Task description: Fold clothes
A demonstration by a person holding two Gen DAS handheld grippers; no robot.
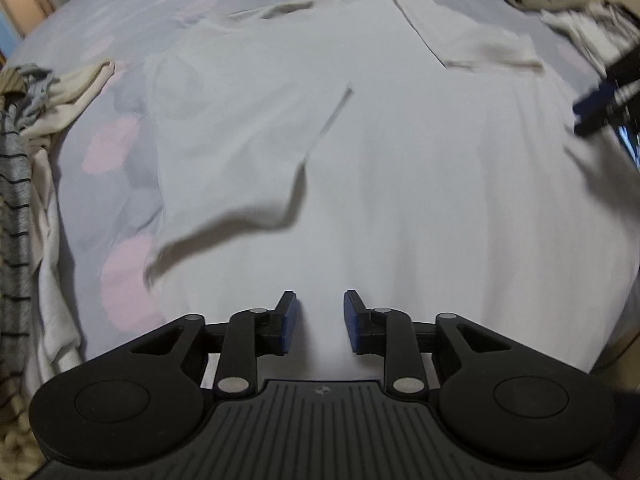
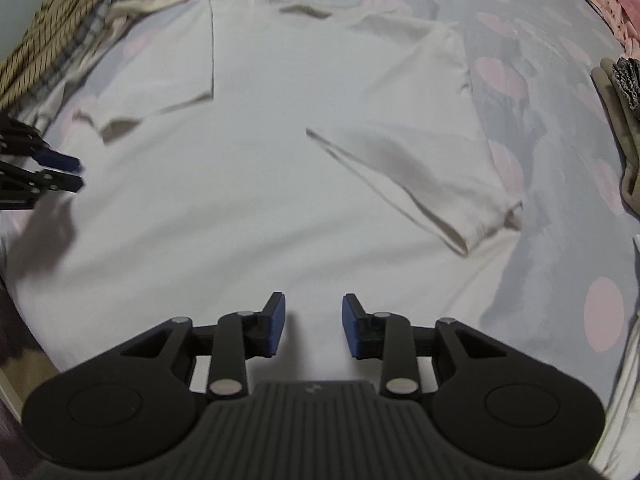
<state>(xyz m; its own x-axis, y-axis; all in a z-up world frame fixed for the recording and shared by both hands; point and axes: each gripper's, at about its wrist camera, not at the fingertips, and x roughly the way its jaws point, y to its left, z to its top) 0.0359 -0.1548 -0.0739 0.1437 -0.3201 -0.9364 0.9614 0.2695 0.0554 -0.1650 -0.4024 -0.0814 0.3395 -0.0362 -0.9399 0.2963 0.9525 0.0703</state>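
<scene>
A plain white cotton T-shirt lies spread on a grey bedsheet with pink spots; crumpled clothes heap beside it. Left gripper and right gripper hover above the shirt, jaws spread, empty.

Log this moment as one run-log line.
white T-shirt spread flat on bedsheet | left gripper open, empty | right gripper open, empty

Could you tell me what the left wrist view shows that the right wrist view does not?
Only the left wrist view shows the left gripper from behind, jaws open and empty, and a grey striped garment at the left edge.

Only the right wrist view shows the right gripper from behind, jaws open and empty, a tan checked cloth at top left, and a pink cloth at top right.

Both show the white T-shirt spread flat, sleeves folded inward, on the dotted bedsheet.
</scene>
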